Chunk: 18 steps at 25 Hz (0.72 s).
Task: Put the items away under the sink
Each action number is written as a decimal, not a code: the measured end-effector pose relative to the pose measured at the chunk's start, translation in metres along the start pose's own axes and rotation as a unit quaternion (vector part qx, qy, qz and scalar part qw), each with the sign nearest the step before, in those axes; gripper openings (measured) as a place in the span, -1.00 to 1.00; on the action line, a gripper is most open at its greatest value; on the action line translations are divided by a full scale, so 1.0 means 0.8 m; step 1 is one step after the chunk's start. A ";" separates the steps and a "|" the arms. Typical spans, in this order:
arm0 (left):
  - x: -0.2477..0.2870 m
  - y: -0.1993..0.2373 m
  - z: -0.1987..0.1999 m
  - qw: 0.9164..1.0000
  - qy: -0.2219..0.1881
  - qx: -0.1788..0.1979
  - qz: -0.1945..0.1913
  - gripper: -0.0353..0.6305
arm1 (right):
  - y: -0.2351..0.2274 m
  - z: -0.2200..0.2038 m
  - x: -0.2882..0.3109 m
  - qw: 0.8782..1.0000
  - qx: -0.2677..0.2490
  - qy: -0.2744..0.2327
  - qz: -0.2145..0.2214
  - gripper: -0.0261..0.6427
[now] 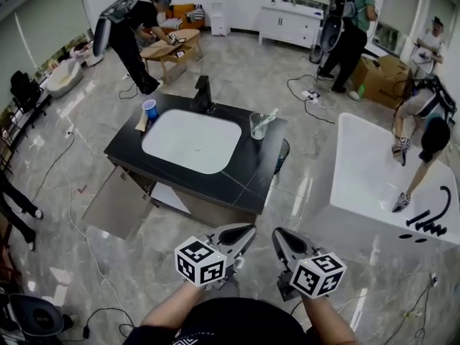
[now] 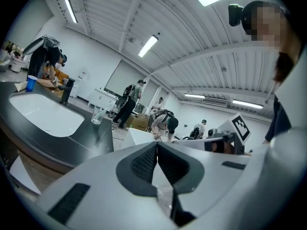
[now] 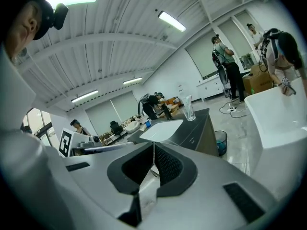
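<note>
A black-topped vanity [image 1: 244, 172] with a white basin [image 1: 191, 140] and a black tap [image 1: 203, 94] stands ahead of me. On its left rim is a blue cup [image 1: 149, 109], on its right rim a clear glass [image 1: 259, 126] holding a slim white item. My left gripper [image 1: 249, 229] and right gripper [image 1: 277, 233] hover side by side over the floor, well short of the vanity. Both are shut with nothing between the jaws. The left gripper view shows the left gripper [image 2: 157, 143], cup [image 2: 30, 83] and glass [image 2: 98, 114]. The right gripper view shows the right gripper [image 3: 153, 145] and glass [image 3: 188, 108].
A cabinet door [image 1: 118, 203] under the vanity hangs open toward the near left. A dark bin [image 1: 282, 154] sits at the vanity's right side, and a white bathtub [image 1: 374, 182] stands further right. Cables trail over the floor. Several people work around the room.
</note>
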<state>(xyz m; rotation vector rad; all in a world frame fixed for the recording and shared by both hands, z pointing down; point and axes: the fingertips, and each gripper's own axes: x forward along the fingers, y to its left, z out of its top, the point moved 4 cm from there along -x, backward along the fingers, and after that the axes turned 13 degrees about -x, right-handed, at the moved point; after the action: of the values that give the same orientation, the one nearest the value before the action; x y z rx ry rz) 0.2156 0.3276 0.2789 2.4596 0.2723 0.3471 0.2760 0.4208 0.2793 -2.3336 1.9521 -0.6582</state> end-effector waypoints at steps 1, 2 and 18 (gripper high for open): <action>0.003 0.006 0.007 1.000 0.002 -0.001 -0.006 -0.87 | -0.004 0.002 0.008 1.000 0.004 0.000 -0.004 -0.81; 0.005 0.013 0.013 1.000 0.005 0.001 -0.009 -0.87 | -0.007 0.004 0.017 1.000 0.007 0.001 -0.008 -0.81; 0.021 0.126 0.091 0.999 0.031 0.013 -0.028 -0.87 | -0.017 0.050 0.154 0.999 -0.006 0.011 -0.034 -0.81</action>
<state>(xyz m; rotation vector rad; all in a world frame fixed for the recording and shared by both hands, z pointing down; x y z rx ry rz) 0.2651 0.2127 0.2888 2.4652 0.3731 0.3982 0.3172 0.2977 0.2834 -2.4203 1.8987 -0.6803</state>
